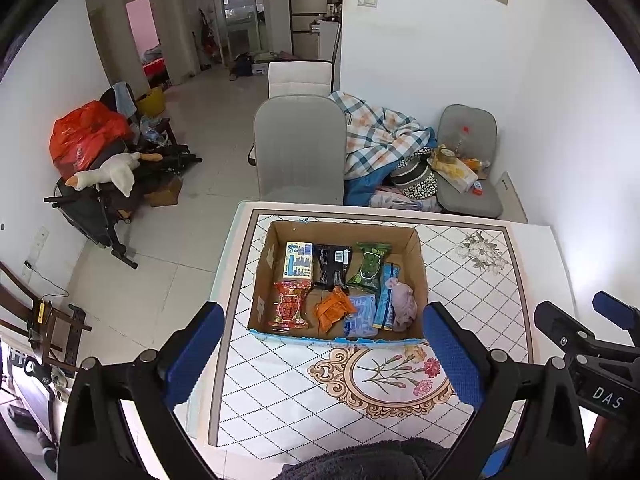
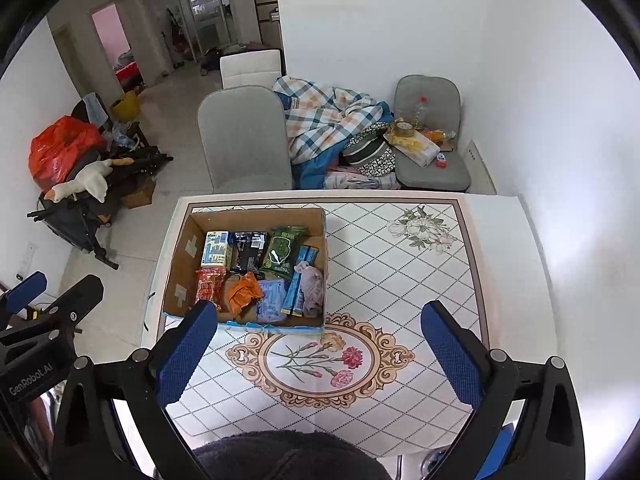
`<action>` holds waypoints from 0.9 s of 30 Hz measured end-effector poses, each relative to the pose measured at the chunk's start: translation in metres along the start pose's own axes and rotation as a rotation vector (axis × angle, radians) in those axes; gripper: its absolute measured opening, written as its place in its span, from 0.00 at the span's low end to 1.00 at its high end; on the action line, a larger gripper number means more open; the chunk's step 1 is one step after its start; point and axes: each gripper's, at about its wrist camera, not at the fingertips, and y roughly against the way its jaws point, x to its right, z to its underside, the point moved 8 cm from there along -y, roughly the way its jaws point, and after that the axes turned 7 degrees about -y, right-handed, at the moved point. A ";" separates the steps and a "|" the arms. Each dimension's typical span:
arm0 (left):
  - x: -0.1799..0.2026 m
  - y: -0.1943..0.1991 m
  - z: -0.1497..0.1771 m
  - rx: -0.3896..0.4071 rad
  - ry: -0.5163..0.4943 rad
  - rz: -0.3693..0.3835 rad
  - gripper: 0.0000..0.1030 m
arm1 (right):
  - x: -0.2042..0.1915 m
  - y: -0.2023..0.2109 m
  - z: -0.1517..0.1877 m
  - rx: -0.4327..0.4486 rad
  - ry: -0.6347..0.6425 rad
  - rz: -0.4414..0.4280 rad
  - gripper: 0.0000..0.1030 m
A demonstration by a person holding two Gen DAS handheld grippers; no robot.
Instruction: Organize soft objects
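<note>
Empty jaws spread; cardboard box (image 1: 416, 256) holds snack packets (image 1: 290, 304).

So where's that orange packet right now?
The orange packet lies inside the cardboard box on the table, near its front wall, between the red packet and the pale blue pouch.

"das" stands in white on the black body of the right gripper (image 1: 616, 312), seen from the left wrist; "genrobot.ai" stands on the left gripper (image 2: 52, 292). packet print in the box (image 1: 416, 264) is unreadable.
</note>
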 end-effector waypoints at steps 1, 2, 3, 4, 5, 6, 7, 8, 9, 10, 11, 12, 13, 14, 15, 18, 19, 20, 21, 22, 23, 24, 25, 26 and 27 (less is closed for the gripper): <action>0.000 0.000 -0.001 0.000 0.000 0.000 0.98 | 0.001 0.000 0.000 0.000 -0.001 0.002 1.00; 0.000 0.000 -0.001 0.002 0.000 0.000 0.98 | 0.002 0.000 0.000 0.001 -0.003 0.002 1.00; 0.000 0.000 -0.001 0.002 0.000 0.001 0.98 | 0.003 0.000 0.000 0.002 -0.005 0.003 1.00; 0.000 0.001 -0.001 0.005 -0.001 0.002 0.98 | 0.004 0.000 0.001 0.003 -0.005 0.004 1.00; 0.001 0.001 -0.002 0.005 -0.004 0.003 0.98 | 0.005 0.001 0.001 0.004 -0.005 0.005 1.00; 0.001 0.002 -0.002 0.005 -0.007 0.002 0.98 | 0.005 0.001 0.001 0.004 -0.007 0.002 1.00; 0.002 0.002 -0.002 0.005 -0.010 0.003 0.98 | 0.005 0.001 0.001 0.004 -0.005 0.003 1.00; 0.002 0.002 -0.002 0.004 -0.013 0.003 0.98 | 0.005 0.002 0.002 0.004 -0.004 0.003 1.00; 0.003 0.002 -0.002 0.002 -0.015 0.004 0.98 | 0.005 0.002 0.002 0.005 -0.004 0.003 1.00; 0.002 0.002 -0.001 -0.001 -0.015 0.004 0.98 | 0.005 0.002 0.002 0.005 -0.006 0.003 1.00; 0.002 0.001 -0.001 -0.003 -0.012 0.004 0.98 | 0.005 0.002 0.002 0.006 -0.006 0.002 1.00; 0.002 0.001 -0.001 -0.006 -0.010 0.007 0.98 | 0.006 0.002 0.002 0.008 -0.006 0.005 1.00; 0.002 0.001 -0.001 -0.006 -0.008 0.007 0.98 | 0.006 0.002 0.002 0.008 -0.004 0.007 1.00; 0.002 0.001 -0.001 -0.005 -0.006 0.006 0.98 | 0.006 0.002 0.002 0.007 -0.005 0.006 1.00; 0.002 0.002 -0.001 -0.003 -0.004 0.007 0.98 | 0.006 0.002 0.002 0.007 -0.006 0.004 1.00; 0.000 0.005 -0.003 0.004 0.000 0.003 0.98 | 0.006 0.003 0.002 0.008 -0.005 0.005 1.00; -0.001 0.005 -0.003 0.006 0.002 0.003 0.98 | 0.006 0.003 0.002 0.009 -0.003 0.007 1.00; -0.001 0.005 -0.003 0.008 0.004 0.003 0.98 | 0.006 0.003 0.002 0.010 -0.001 0.009 1.00; -0.001 0.005 -0.003 0.010 0.006 0.002 0.98 | 0.006 0.003 0.002 0.009 -0.003 0.007 1.00; -0.001 0.006 -0.003 0.012 0.008 0.005 0.98 | 0.006 0.003 0.002 0.009 -0.004 0.006 1.00; -0.001 0.006 -0.002 0.012 0.006 0.006 0.98 | 0.005 0.004 0.002 0.010 -0.003 0.005 1.00; -0.001 0.006 -0.002 0.011 0.004 0.004 0.98 | 0.006 0.004 0.002 0.013 -0.003 0.005 1.00; -0.001 0.006 -0.002 0.009 0.004 0.003 0.98 | 0.006 0.005 0.002 0.014 -0.004 0.004 1.00; -0.001 0.006 -0.002 0.008 0.008 0.006 0.98 | 0.006 0.006 0.001 0.015 -0.005 0.004 1.00; -0.001 0.006 0.000 0.004 0.009 0.008 0.98 | 0.006 0.006 0.001 0.015 -0.006 0.004 1.00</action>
